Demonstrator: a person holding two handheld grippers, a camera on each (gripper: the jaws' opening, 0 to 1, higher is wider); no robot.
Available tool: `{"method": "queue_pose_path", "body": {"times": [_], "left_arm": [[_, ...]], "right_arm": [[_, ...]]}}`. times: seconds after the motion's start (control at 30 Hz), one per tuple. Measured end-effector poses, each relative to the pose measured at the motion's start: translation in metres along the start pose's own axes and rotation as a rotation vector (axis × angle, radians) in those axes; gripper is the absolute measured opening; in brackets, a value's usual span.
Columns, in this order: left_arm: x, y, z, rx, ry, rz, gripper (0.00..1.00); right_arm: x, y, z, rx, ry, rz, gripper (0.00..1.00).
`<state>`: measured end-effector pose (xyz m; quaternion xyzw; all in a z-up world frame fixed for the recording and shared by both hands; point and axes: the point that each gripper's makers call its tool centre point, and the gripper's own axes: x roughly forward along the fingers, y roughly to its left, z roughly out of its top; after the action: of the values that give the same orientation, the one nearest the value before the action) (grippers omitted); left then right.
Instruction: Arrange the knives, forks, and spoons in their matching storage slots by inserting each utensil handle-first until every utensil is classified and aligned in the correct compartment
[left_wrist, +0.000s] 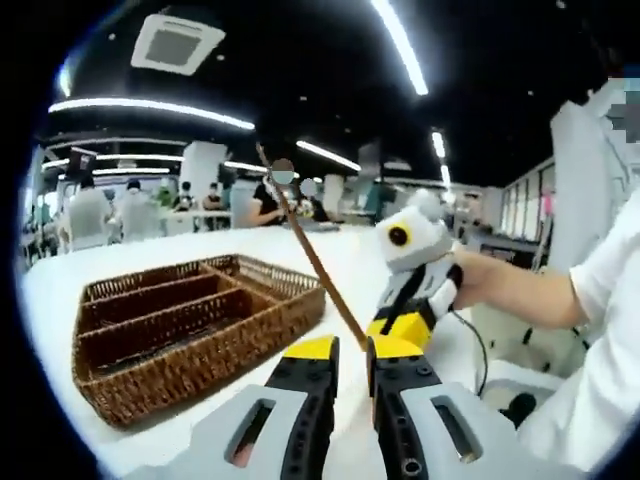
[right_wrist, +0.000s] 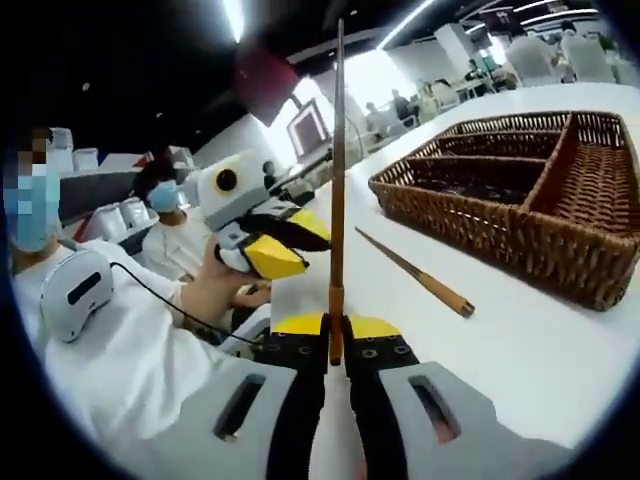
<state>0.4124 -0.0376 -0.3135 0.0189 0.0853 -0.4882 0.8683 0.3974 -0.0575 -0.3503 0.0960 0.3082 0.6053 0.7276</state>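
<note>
Pinching a thin brown stick (right_wrist: 338, 200) upright, right gripper (right_wrist: 336, 325) is tight on it; left gripper (left_wrist: 352, 346) grips another stick (left_wrist: 310, 255), basket (left_wrist: 200, 345) near table edge.

Utensil (right_wrist: 412, 272) on table (right_wrist: 520, 350) before basket (right_wrist: 480, 220)

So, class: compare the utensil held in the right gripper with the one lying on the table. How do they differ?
The held utensil stands upright, clamped at its handle in the right gripper; the loose utensil lies flat on the table, ungripped, beside the wicker basket. Both are slim with brown wooden handles.
</note>
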Motion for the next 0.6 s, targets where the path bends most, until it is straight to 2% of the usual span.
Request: {"method": "queue_pose_path", "body": {"times": [0.13,0.2,0.37,0.47,0.6], "left_arm": [[-0.001,-0.002,-0.003,0.025,0.003,0.006,0.11],[-0.002,-0.001,-0.006,0.049,0.013,0.021,0.11],[-0.004,0.002,-0.011,0.079,0.027,0.046,0.13],[-0.006,0.003,-0.013,0.097,0.036,0.058,0.14],[-0.009,0.005,-0.015,0.115,0.039,0.075,0.14]], "right_arm": [[-0.009,-0.005,0.003,0.055,0.019,-0.026,0.06],[-0.013,-0.008,0.005,0.044,0.040,-0.050,0.06],[-0.025,-0.017,0.011,0.087,0.101,-0.106,0.06],[-0.029,-0.021,0.017,0.101,0.114,-0.127,0.06],[-0.039,-0.027,0.024,0.139,0.186,-0.177,0.06]]}}
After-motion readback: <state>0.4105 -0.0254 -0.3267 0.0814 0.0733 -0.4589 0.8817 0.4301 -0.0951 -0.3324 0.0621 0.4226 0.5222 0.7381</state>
